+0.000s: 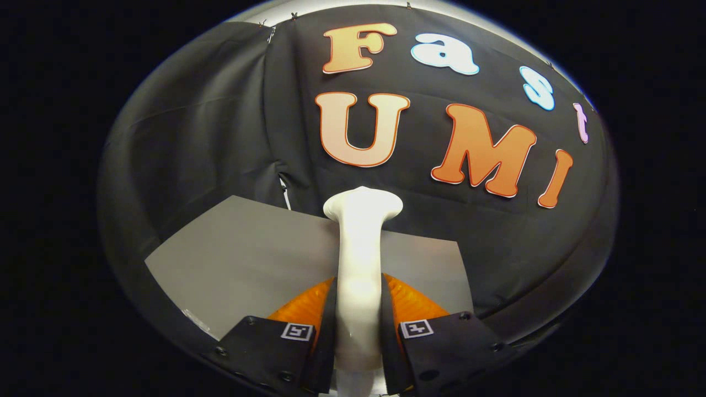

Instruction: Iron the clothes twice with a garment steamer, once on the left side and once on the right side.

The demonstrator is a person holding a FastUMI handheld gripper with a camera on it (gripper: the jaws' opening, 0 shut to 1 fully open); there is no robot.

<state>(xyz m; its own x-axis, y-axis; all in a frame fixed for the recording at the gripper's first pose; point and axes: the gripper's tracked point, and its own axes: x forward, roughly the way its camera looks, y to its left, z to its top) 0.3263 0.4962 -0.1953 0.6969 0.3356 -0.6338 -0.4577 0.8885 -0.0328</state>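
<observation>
My gripper (358, 309) is clamped on the white garment steamer (359, 264), both fingers pressed against its handle at lower centre of the frame. Steamer's handle runs up between the fingers; its flared head sits at frame centre, beyond the tips. Grey board (248, 259) lies below and behind it, left to right. Black cloth wall (209, 138) beyond, filling the upper frame

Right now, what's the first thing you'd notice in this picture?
The white garment steamer jumps out first: it stands up tall between the two fingers, which squeeze its handle from both sides, so the gripper is shut on it. Its wide head sits at the top, in front of the black cloth wall. Behind it lies a flat grey table.
</observation>
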